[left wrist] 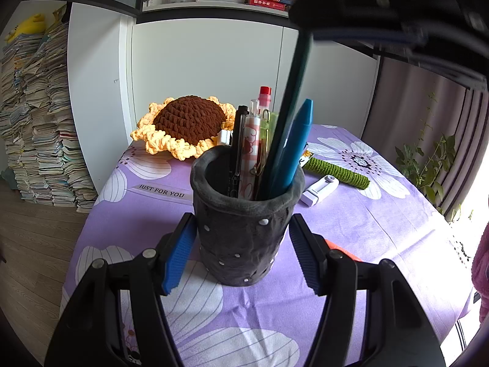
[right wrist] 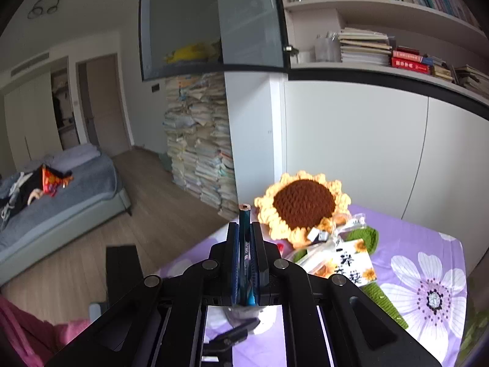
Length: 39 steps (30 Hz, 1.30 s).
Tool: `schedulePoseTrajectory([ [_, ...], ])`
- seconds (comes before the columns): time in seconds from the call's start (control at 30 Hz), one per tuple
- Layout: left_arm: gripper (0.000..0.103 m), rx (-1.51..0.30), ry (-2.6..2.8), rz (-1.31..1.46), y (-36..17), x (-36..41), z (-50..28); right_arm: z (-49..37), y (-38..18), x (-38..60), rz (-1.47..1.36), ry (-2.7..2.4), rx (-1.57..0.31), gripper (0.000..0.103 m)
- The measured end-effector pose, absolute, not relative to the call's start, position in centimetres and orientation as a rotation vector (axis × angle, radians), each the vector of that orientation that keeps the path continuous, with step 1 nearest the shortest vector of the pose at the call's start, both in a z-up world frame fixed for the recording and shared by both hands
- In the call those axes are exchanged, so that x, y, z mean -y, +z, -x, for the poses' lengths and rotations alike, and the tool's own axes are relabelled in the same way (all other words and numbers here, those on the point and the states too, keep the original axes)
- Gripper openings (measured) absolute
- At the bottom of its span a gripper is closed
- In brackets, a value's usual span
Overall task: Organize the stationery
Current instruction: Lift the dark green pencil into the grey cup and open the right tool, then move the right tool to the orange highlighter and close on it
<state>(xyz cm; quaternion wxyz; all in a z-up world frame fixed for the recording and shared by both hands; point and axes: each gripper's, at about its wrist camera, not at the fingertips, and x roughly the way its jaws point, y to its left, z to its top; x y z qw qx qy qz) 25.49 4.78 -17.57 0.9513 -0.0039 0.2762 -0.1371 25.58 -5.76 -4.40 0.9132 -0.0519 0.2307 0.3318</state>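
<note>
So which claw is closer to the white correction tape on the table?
Left. The left claw sits around the dark pen cup, just short of the correction tape. The right claw is up high, clamping a teal pencil.

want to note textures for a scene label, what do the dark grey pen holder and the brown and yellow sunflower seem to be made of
Dark grey pen holder: looks like hand-moulded clay or similar, matte, with a lumpy uneven wall, thick rolled rim and small pale studs; the exact material is unclear. Brown and yellow sunflower: chunky crocheted yarn, soft and fuzzy, with visible looped stitches.
</note>
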Motion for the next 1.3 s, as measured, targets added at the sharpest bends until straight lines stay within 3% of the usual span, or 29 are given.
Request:
schedulePoseTrajectory([
  [0.4,0.062,-0.562,-0.278,0.007,-17.6,-4.8,-25.5,-24.8,-7.1,8.7,0.1,0.623,-0.6,0.011],
  [0.47,0.062,-0.562,-0.278,0.007,-17.6,-4.8,-25.5,-25.0,-7.4,9.7,0.096,0.587,-0.638,0.027],
  [0.53,0.062,-0.562,-0.278,0.007,-17.6,-4.8,-25.5,-25.6,-8.6,10.4,0.108,0.538,-0.717,0.036],
  [0.77,0.062,-0.562,-0.279,0.008,-17.6,-4.7,-25.5,-27.8,-15.2,9.9,0.184,0.484,-0.983,0.036],
  [1.23,0.062,-0.562,-0.279,0.007,-17.6,-4.7,-25.5,-30.3,-18.6,9.0,0.222,0.464,-1.07,0.036],
  [1.3,0.062,-0.562,-0.278,0.007,-17.6,-4.7,-25.5,-30.6,-18.8,9.0,0.229,0.454,-1.074,0.017],
])
